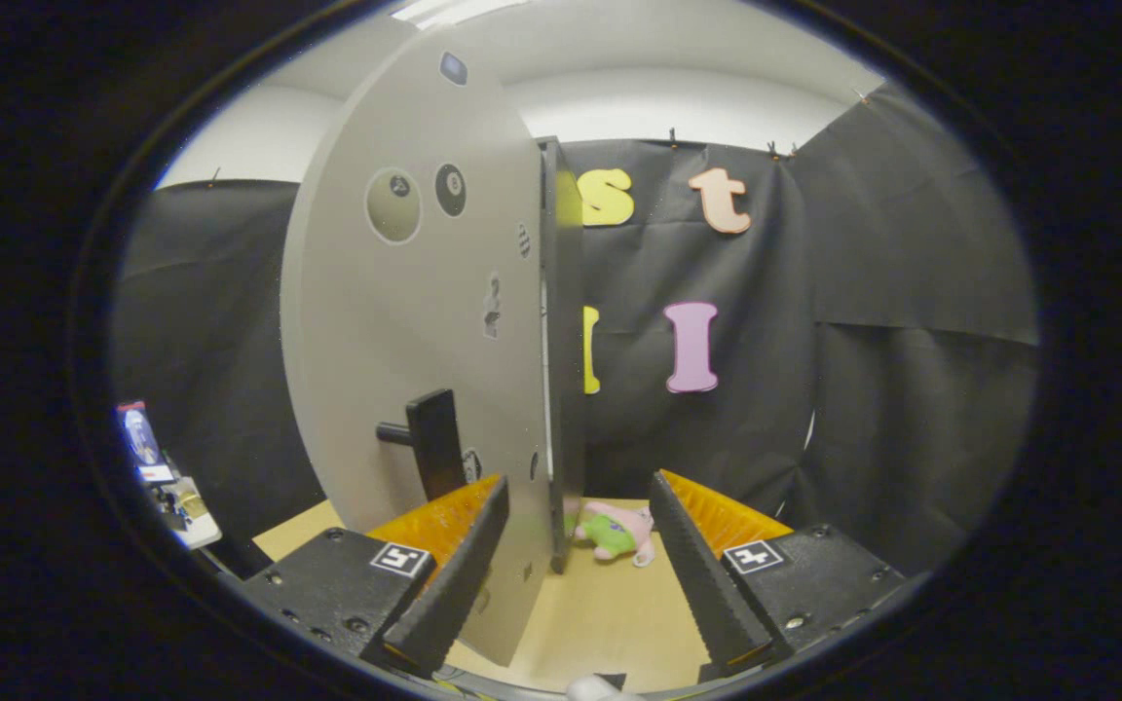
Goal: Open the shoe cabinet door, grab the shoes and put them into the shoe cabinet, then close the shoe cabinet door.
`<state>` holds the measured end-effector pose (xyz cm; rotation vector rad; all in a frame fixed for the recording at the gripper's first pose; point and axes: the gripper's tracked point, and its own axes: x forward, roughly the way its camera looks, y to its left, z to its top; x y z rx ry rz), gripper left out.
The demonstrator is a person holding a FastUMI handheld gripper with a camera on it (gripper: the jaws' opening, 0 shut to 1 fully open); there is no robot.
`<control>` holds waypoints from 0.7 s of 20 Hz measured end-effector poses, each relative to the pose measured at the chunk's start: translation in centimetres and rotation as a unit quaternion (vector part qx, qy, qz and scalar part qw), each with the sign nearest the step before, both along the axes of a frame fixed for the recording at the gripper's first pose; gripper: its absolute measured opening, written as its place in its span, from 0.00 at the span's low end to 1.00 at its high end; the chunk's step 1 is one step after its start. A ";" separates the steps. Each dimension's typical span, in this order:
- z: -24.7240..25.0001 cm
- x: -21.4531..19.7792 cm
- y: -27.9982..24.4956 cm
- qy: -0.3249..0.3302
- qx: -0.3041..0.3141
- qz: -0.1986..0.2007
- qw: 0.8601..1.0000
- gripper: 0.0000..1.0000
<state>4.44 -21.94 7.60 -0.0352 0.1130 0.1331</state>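
Gripper point(576, 545) gaping wide, gripping nothing, cabinet door point(405, 321) standing edge-on just ahead, poking between the fingers, black handle point(430, 443) near the left finger, plush toy point(615, 531) lying beyond on the wooden floor point(610, 623).

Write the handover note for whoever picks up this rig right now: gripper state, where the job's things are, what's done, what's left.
Hand-held gripper: open, holding nothing; the free edge of the cabinet door sits between its fingers, close to the left one.
Shoe cabinet door: swung open, its black handle just beyond the left finger. The cabinet's dark edge stands right behind the door.
A pink and green plush toy lies on the wooden table ahead of the fingers.
Done: door appears open.
Left: find and grab the shoes, put them in the cabinet, close the door.
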 end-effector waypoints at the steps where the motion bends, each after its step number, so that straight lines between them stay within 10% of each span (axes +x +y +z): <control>1: -0.1 0.2 0.4 0.002 -0.005 -0.003 1.000 0.93; 14: -0.7 -1.0 10.9 0.004 0.004 -0.039 0.999 0.93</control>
